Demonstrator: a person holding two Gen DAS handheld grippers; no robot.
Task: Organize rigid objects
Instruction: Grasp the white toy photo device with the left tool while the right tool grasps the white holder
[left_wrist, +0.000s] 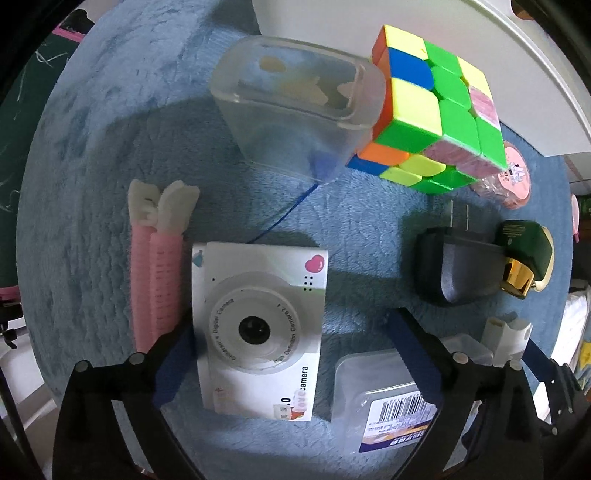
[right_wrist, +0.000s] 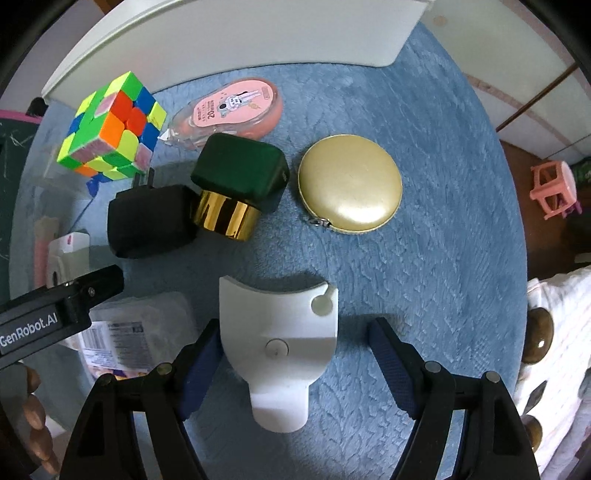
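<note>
I am holding the left gripper (left_wrist: 295, 369) with jaws spread wide around the white toy camera (left_wrist: 258, 328), lying on the blue plush table (left_wrist: 369, 229), pads not pressing. My right gripper (right_wrist: 295, 369) is straddling the white plastic piece (right_wrist: 280, 343), jaws open, gripping nothing.

White toy camera (left_wrist: 258, 328) with pink heart; pink hair clips (left_wrist: 155, 266), white tips; cube (left_wrist: 436, 110) in green, yellow, orange, blue, red; black charger (right_wrist: 151, 221); dark green bottle (right_wrist: 240, 170), gold band; gold round case (right_wrist: 350, 183); blue plush cover (right_wrist: 424, 258).
</note>
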